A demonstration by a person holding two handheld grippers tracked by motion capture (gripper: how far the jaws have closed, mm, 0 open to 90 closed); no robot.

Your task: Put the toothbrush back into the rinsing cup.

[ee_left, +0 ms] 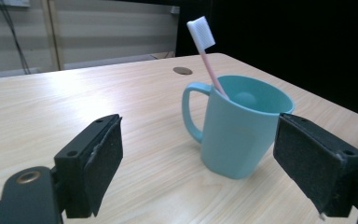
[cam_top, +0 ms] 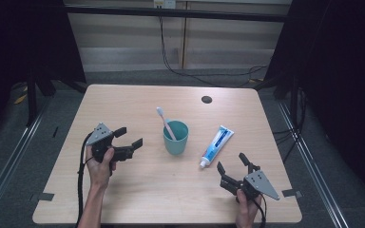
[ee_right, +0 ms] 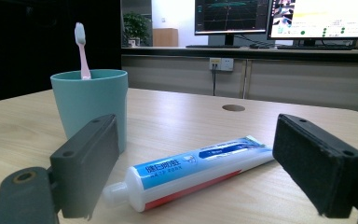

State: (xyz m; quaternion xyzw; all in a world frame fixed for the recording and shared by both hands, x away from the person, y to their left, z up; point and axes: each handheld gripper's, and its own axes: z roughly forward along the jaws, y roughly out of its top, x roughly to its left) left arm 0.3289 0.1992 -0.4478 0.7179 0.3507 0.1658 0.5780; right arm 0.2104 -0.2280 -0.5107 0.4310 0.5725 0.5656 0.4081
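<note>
A teal cup (cam_top: 176, 137) stands upright at the middle of the wooden table (cam_top: 138, 99), with a pink toothbrush (cam_top: 164, 121) leaning in it, bristles up. A blue and white toothpaste tube (cam_top: 216, 146) lies flat to the cup's right, cap toward me. My left gripper (cam_top: 129, 136) is open and empty, a short way left of the cup (ee_left: 240, 126), whose handle faces it; the toothbrush (ee_left: 205, 49) rises above the rim. My right gripper (cam_top: 232, 163) is open and empty just below the tube's cap end; the tube (ee_right: 191, 170) lies ahead of its jaws, with the cup (ee_right: 91, 100) beyond.
A dark round cable hole (cam_top: 206, 99) sits in the table near its far edge. Black frame posts and cables stand beyond the table. Monitors (ee_right: 279, 18) and a counter show in the background of the right gripper view.
</note>
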